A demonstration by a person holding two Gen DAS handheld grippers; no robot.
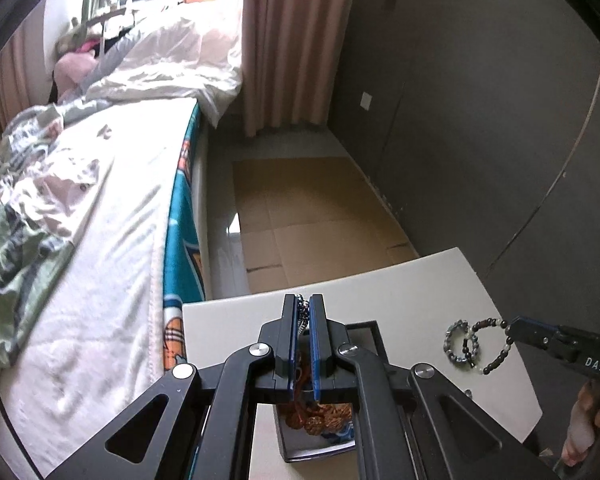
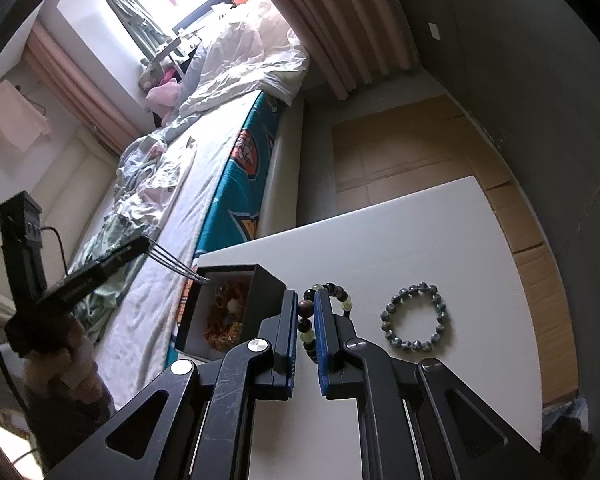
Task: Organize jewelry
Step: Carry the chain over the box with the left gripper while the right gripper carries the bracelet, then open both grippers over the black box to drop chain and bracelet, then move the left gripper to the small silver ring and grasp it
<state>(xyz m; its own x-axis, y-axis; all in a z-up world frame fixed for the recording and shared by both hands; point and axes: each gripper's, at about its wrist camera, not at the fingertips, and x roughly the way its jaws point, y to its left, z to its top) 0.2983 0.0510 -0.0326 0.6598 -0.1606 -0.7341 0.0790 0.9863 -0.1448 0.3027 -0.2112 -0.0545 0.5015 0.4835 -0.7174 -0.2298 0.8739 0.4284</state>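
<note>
My left gripper (image 1: 304, 306) is shut on a dark beaded chain (image 1: 302, 314) and holds it over the open black jewelry box (image 1: 374, 334), which has orange-brown jewelry (image 1: 324, 418) in it. My right gripper (image 2: 305, 300) is shut on a bracelet of dark and pale beads (image 2: 306, 320) just above the white table (image 2: 400, 232). That bracelet (image 1: 494, 344) and the right gripper (image 1: 514, 326) also show in the left wrist view. A blue-grey beaded bracelet (image 2: 414, 318) lies flat on the table to the right. The box (image 2: 268, 284) stands to the left of the right gripper.
The table's far edge drops to a floor covered with flattened cardboard (image 1: 300, 208). A bed (image 1: 100, 220) with rumpled bedding runs along the left. A dark grey wall (image 1: 480, 120) stands on the right. Pink curtains (image 1: 296, 40) hang at the back.
</note>
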